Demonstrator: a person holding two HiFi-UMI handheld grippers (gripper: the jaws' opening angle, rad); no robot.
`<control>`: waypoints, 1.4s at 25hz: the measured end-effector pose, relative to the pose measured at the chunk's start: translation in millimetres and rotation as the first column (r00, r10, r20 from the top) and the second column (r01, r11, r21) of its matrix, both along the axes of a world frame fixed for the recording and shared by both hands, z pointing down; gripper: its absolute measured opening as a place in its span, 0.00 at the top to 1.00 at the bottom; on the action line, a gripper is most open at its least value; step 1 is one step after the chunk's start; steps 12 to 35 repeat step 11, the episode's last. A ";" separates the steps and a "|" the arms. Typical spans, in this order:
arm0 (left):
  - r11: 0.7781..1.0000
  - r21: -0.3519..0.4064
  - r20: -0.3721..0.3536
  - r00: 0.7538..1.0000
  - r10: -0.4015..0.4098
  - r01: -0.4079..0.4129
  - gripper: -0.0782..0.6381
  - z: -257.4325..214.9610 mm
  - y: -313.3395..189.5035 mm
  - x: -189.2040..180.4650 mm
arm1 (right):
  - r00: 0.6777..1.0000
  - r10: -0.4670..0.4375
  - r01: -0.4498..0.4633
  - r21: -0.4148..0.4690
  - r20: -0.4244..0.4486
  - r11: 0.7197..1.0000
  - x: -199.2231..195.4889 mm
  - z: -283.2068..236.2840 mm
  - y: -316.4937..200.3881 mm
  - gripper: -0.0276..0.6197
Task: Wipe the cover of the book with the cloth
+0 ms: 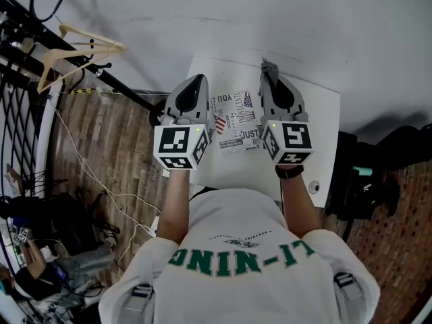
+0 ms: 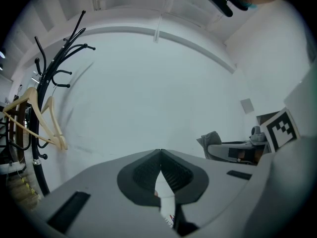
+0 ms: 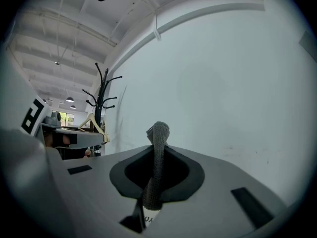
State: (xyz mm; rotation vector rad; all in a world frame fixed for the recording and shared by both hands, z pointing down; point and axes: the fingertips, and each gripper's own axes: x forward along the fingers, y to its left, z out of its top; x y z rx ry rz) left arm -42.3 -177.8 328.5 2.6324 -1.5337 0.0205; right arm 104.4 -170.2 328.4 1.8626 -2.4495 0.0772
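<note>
The book (image 1: 236, 120), its cover printed with flags and bold words, lies flat on the small white table (image 1: 317, 106) between my two grippers. My left gripper (image 1: 197, 79) hovers over the book's left edge, jaws shut with nothing in them; its own view shows the tips (image 2: 160, 153) meeting and a sliver of the book (image 2: 169, 218) below. My right gripper (image 1: 270, 71) is over the book's right edge, shut on a grey cloth (image 3: 157, 157) whose folded end sticks up past the jaws. The cloth (image 1: 269, 64) also shows in the head view.
A black coat rack (image 1: 40, 19) with a wooden hanger (image 1: 74, 49) stands at the left by the white wall. Bags and cables (image 1: 54, 228) lie on the wooden floor to the left. Dark gear (image 1: 378, 160) sits to the table's right.
</note>
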 end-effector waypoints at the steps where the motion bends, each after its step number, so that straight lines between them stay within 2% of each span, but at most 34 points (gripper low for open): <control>1: 1.000 0.003 0.002 1.000 0.002 -0.002 0.88 0.1 0.1 1.3 | 1.000 0.004 -0.004 -0.001 0.001 1.000 0.9 1.3 0.7 0.90; 7: 1.000 0.023 0.041 0.999 0.004 -0.005 0.88 0.6 1.3 7.6 | 0.999 0.042 -0.042 -0.002 0.007 0.999 11.2 5.8 2.2 0.90; 35: 1.000 0.016 0.036 0.999 0.011 -0.011 0.88 3.0 1.1 9.4 | 0.999 0.036 -0.036 -0.008 0.000 0.999 13.0 6.7 1.8 0.90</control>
